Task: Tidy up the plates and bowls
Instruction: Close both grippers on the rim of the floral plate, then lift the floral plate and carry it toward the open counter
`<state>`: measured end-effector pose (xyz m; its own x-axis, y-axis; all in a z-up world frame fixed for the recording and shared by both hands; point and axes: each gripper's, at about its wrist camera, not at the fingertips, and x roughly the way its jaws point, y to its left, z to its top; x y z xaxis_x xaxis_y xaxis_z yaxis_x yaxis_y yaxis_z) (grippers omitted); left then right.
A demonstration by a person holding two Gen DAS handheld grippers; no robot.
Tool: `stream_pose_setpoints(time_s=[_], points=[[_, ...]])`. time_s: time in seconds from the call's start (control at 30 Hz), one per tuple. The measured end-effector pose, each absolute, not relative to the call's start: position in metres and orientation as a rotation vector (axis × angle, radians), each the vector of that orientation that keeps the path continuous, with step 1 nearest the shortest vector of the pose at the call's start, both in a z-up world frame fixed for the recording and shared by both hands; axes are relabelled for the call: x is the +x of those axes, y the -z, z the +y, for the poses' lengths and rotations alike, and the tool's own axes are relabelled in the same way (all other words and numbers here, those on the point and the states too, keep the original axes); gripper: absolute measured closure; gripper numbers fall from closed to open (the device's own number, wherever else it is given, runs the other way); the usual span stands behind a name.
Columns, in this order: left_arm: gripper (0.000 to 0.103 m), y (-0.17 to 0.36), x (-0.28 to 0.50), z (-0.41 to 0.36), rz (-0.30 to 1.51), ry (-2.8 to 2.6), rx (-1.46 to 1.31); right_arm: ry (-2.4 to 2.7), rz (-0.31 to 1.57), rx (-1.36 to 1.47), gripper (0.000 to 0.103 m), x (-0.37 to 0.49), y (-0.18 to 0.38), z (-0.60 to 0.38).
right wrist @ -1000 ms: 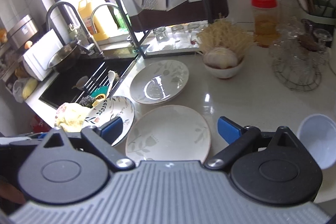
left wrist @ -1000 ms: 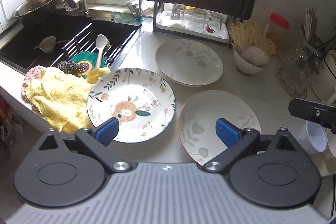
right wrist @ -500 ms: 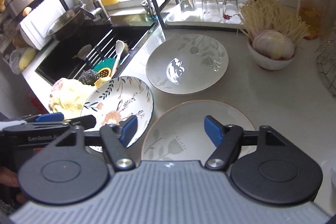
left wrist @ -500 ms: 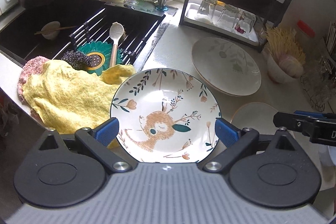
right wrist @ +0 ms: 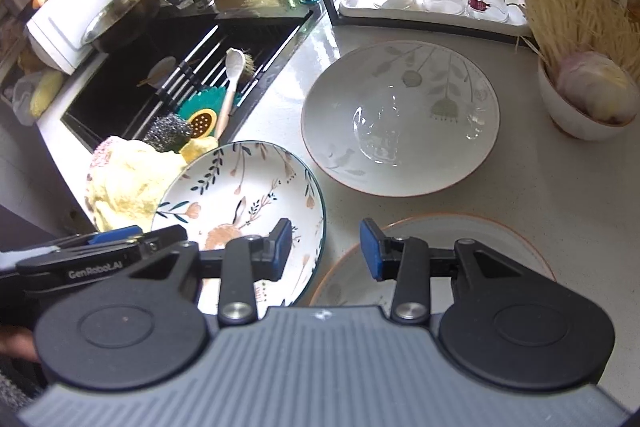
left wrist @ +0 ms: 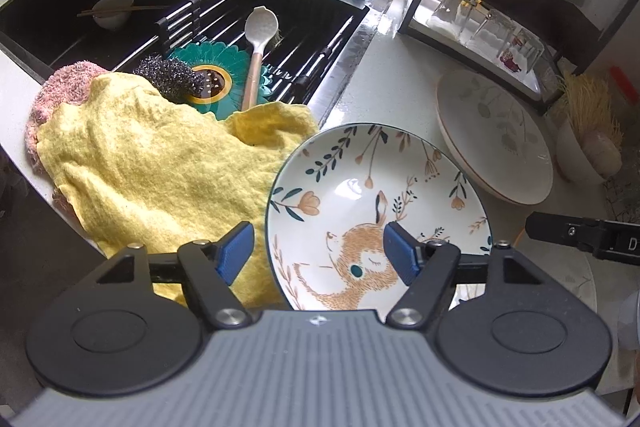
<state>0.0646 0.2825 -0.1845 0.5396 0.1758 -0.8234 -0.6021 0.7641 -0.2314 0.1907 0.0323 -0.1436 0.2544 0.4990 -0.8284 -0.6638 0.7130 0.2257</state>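
Left hand-held gripper [left wrist: 316,253]: closing, ungripped, astride fawn plate [left wrist: 376,211] near rim on desk [left wrist: 384,75]. Glazed, stiff, slippery, fragile; pinch rim.

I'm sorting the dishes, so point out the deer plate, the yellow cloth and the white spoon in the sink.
deer plate [left wrist: 360,195], left wrist view, on its painted centre.
yellow cloth [left wrist: 152,163], left wrist view, on the middle of the crumpled fabric.
white spoon [left wrist: 261,23], left wrist view, on its bowl end.

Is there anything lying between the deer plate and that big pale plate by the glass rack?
Nothing: in the right wrist view only bare counter separates the deer plate from the big pale plate.
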Motion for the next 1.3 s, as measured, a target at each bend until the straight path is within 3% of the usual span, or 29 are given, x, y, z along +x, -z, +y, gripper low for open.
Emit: stream_pose_setpoints(time_s=[0.27,0.53,0.63,0.73,0.97,1.3], points=[[0.066,0.203,0.074,0.313,0.923,-0.429,-0.553,-0.805,1.093,-0.152,0.062,0.199,0.159,0.060],[0.082,0.216,0.085,0.335,0.946,-0.349,-0.608,-0.767,1.140,-0.158,0.062,0.208,0.178,0.078],[0.083,0.217,0.091,0.338,0.960,-0.315,-0.585,-0.744,1.145,-0.170,0.062,0.210,0.183,0.080],[0.083,0.219,0.090,0.340,0.952,-0.306,-0.592,-0.726,1.159,-0.169,0.071,0.212,0.188,0.081],[0.085,0.220,0.089,0.341,0.946,-0.310,-0.608,-0.699,1.223,-0.151,0.079,0.212,0.200,0.080],[0.086,0.210,0.094,0.348,0.953,-0.272,-0.588,-0.728,1.207,-0.137,0.080,0.212,0.195,0.076]])
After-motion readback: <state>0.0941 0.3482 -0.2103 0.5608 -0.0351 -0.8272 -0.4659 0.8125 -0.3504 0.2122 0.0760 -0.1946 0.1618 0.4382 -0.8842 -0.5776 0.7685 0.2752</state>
